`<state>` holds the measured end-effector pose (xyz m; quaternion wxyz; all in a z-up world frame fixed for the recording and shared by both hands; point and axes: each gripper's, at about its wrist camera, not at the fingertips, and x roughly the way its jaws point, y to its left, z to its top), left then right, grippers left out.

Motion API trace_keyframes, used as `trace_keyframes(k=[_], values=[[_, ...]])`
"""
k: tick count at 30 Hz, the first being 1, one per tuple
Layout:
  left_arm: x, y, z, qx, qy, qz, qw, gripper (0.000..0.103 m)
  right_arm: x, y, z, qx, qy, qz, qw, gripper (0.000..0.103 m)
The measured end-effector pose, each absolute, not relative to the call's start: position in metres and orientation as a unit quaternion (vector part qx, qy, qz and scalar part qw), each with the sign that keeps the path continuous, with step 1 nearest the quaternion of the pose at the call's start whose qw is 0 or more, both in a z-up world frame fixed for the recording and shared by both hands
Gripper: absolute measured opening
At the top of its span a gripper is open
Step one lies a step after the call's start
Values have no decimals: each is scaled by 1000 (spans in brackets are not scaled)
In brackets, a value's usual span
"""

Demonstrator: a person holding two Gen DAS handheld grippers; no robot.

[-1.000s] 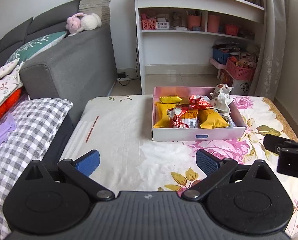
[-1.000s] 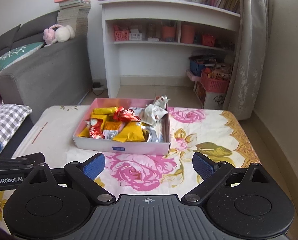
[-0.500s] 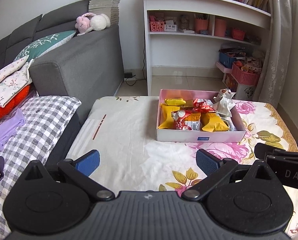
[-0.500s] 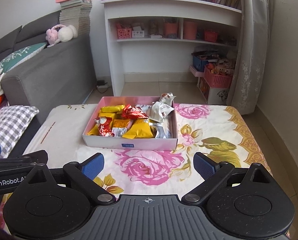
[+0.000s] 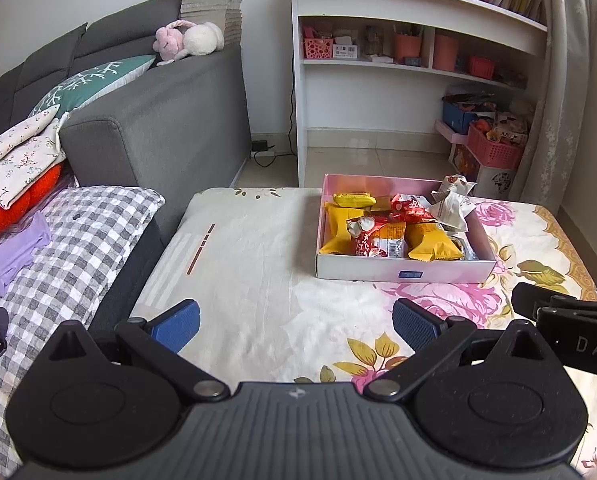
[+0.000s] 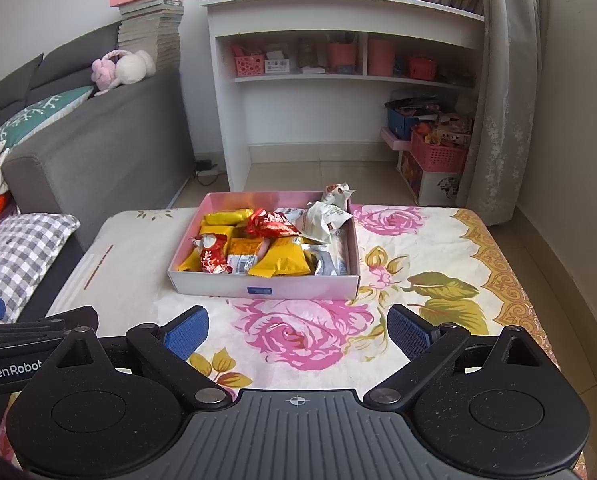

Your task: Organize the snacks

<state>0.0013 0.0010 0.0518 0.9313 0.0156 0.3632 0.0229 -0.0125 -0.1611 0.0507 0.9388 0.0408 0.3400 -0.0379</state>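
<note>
Several light, crinkly, slippery packets (image 6: 279, 258) heaped loose in box (image 6: 262, 290); best pinched at sealed ends; both grippers (image 5: 294, 320) (image 6: 297, 326) spread wide, empty.

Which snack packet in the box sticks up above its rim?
The white crumpled packet at the box's far right corner; the yellow and red packets lie lower, inside the walls.

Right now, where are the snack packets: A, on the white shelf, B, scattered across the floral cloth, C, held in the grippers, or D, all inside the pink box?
D: the yellow, red and silver snack packets all lie inside the pink box on the floral cloth, while the left gripper and right gripper are both open and empty, short of the box.
</note>
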Motion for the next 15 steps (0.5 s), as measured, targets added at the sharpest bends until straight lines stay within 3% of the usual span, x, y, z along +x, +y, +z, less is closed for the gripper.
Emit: trace_keyframes(k=[15], values=[[0,1,52,12,364,25,931,103,-14,-161,54,41,335,-38,941,98]])
